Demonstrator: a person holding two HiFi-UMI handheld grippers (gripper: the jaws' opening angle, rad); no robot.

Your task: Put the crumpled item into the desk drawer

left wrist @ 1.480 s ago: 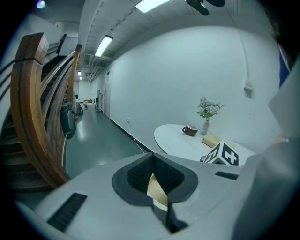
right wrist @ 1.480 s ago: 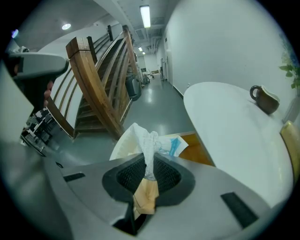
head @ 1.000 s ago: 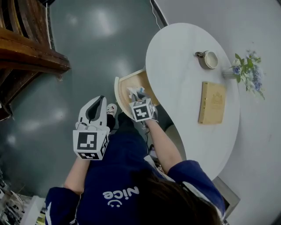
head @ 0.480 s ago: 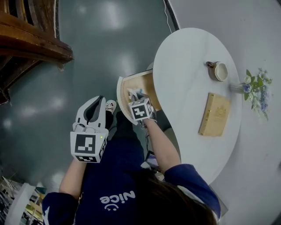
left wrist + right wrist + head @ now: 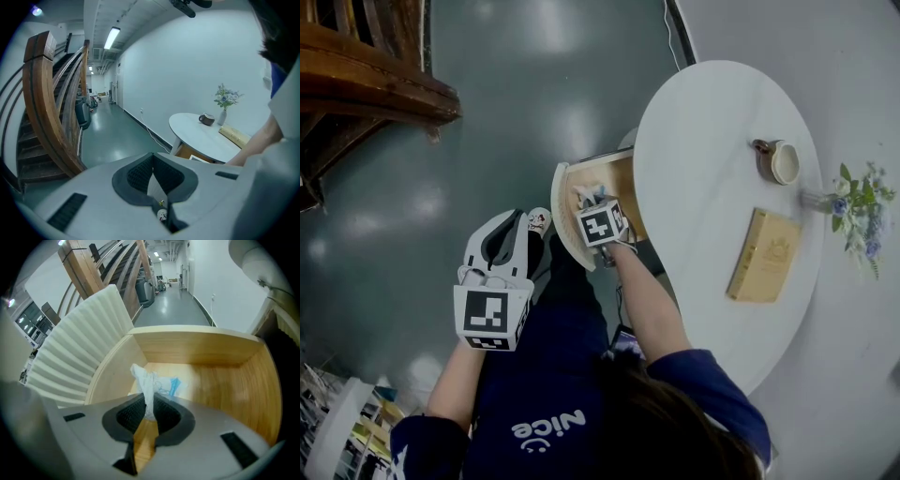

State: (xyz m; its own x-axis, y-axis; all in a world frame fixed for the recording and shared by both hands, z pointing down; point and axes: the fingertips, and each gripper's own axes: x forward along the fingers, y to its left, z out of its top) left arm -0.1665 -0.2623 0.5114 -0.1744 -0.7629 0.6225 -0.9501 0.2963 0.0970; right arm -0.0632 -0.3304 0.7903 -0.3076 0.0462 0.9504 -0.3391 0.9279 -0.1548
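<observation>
The crumpled item (image 5: 146, 380), white tissue-like paper with a blue patch, is pinched between the pads of my right gripper (image 5: 149, 403) and hangs over the wooden floor of the open desk drawer (image 5: 201, 348). In the head view the right gripper (image 5: 596, 214) is over the drawer (image 5: 570, 184), with the crumpled item (image 5: 586, 196) showing just past its marker cube. My left gripper (image 5: 508, 234) is held to the left of the drawer above the floor. In its own view the left gripper (image 5: 153, 160) is shut, with nothing between the pads.
The drawer has a ribbed white curved front (image 5: 77, 352). On the round white desk (image 5: 712, 122) stand a mug (image 5: 780, 161), a flat wooden box (image 5: 769, 255) and a small vase of flowers (image 5: 860, 202). A wooden staircase (image 5: 366, 84) rises at the far left.
The head camera has shifted, so the desk sits further right in view. The right gripper stays over the drawer with the crumpled item in it. The left gripper has barely moved.
</observation>
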